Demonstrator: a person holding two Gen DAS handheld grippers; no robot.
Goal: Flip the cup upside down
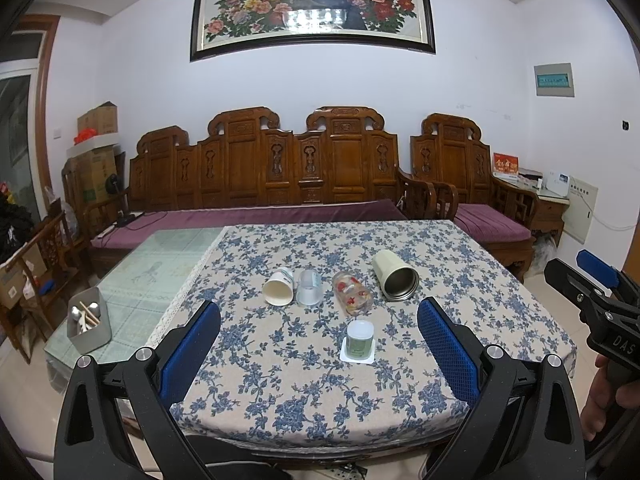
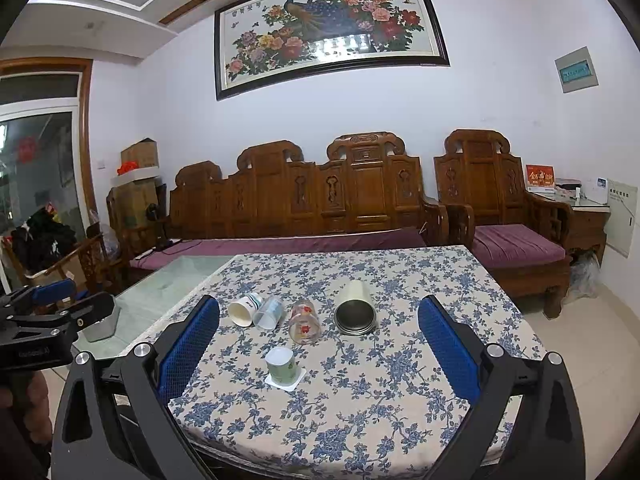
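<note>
Both grippers, left gripper [image 1: 319, 336] and right gripper [image 2: 319, 334], are hovering spread; ahead, the light, crushable paper cup [image 1: 278, 286] is lying sideways, likely wanting a gentle mid-wall pinch.

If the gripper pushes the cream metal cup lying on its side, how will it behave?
The cream metal cup lies on its side, so it would probably roll. Its steel-looking inside suggests it is stiff and rather heavy. The smooth wall may slip between the pads.

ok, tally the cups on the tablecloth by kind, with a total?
Paper cup, on its side: 1
Clear plastic cup, on its side: 1
Glass with red print, on its side: 1
Cream metal tumbler, on its side: 1
Small green cup, upside down on a white square: 1
Total: 5
</note>
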